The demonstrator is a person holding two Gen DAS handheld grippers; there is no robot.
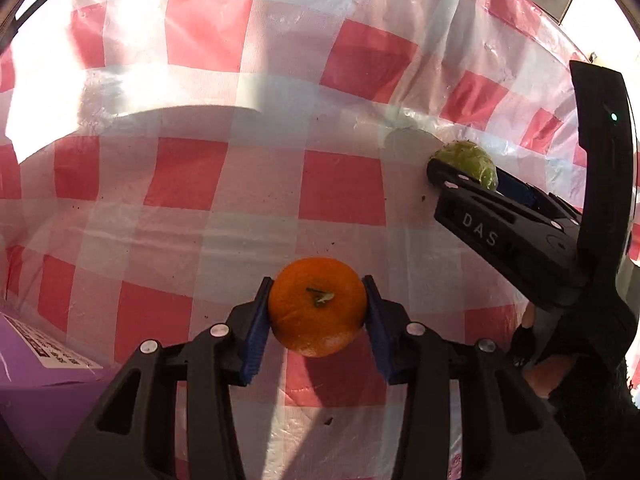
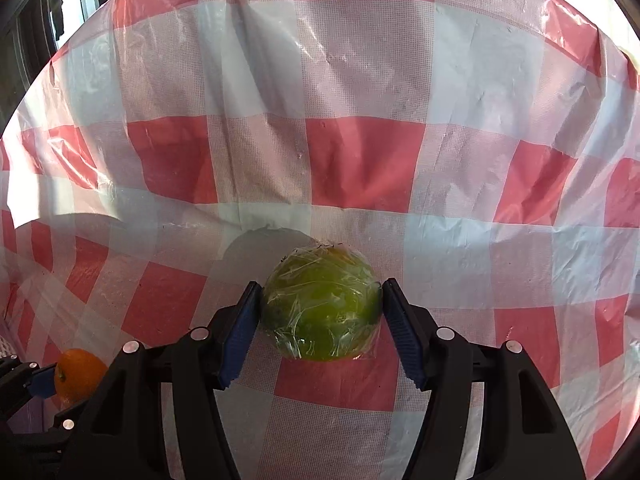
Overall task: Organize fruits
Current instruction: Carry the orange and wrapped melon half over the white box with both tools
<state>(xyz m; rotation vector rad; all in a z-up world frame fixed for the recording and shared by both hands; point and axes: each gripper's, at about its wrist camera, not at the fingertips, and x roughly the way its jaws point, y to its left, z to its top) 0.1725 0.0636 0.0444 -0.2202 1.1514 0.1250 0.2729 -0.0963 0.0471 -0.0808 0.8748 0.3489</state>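
Note:
In the left wrist view my left gripper is shut on an orange mandarin, stem facing the camera, held just above the red-and-white checked tablecloth. In the right wrist view my right gripper is shut on a green fruit wrapped in clear film; both blue pads touch its sides. The right gripper with the green fruit also shows at the right of the left wrist view. The mandarin shows at the lower left of the right wrist view.
A purple box with a white label lies at the lower left in the left wrist view. The plastic tablecloth rises like a wall behind the fruits. A gloved hand holds the right gripper.

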